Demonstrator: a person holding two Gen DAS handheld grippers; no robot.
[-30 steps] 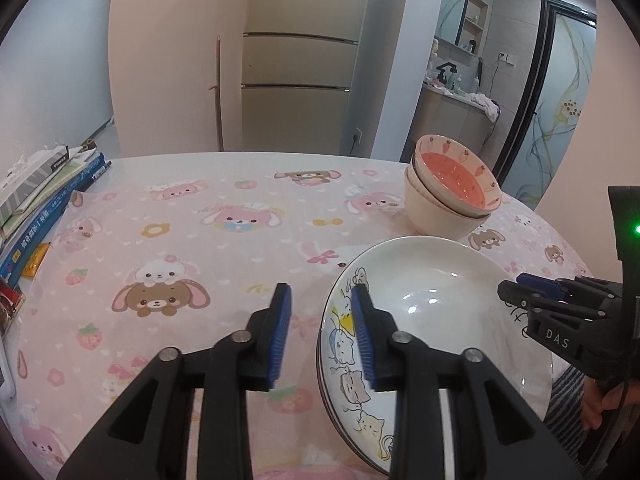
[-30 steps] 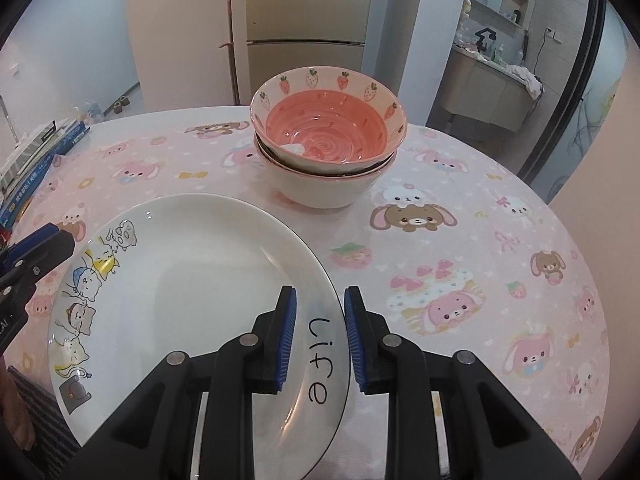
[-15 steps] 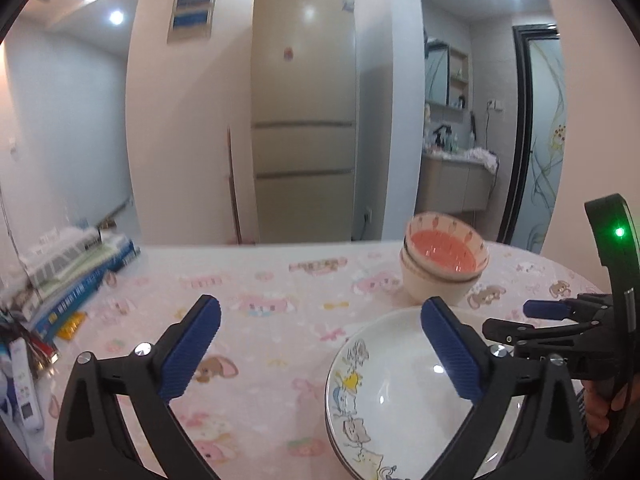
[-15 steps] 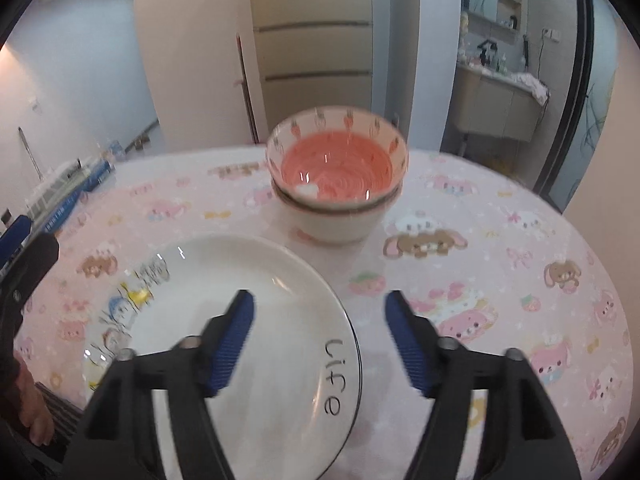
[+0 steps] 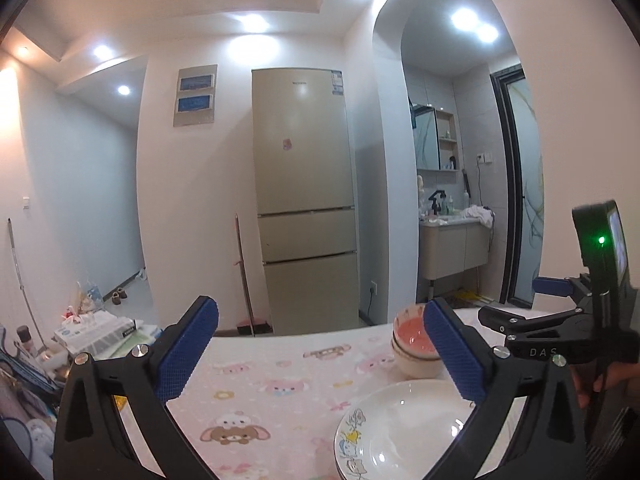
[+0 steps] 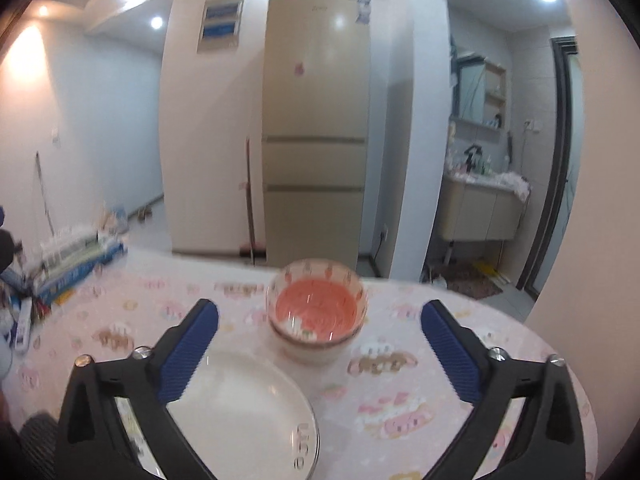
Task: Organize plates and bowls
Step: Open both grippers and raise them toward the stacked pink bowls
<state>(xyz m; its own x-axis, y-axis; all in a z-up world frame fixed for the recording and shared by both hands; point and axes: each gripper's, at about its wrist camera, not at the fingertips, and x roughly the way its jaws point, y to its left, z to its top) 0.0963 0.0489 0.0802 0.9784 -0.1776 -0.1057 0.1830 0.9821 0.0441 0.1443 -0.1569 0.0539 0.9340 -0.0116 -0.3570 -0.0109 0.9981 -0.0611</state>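
A stack of white plates [image 5: 404, 432] with cartoon print lies on the pink tablecloth [image 5: 280, 392] at the lower right; it also shows in the right wrist view [image 6: 244, 408]. Behind it stand stacked bowls [image 5: 412, 344], the top one pink inside with a strawberry rim; they also show in the right wrist view [image 6: 316, 312]. My left gripper [image 5: 320, 350] is wide open and empty, raised above the table. My right gripper [image 6: 320, 350] is wide open and empty, raised behind the plates; it also shows in the left wrist view [image 5: 516, 308].
Books and clutter [image 5: 96, 336] lie at the table's left edge, also seen in the right wrist view [image 6: 68, 260]. A tall fridge [image 5: 304, 200] stands beyond the table. A sink cabinet [image 5: 456, 248] is at the back right.
Both grippers opened from shut to wide open and rose away from the plates, tilting up so more of the room shows. The plates and bowls stayed put.
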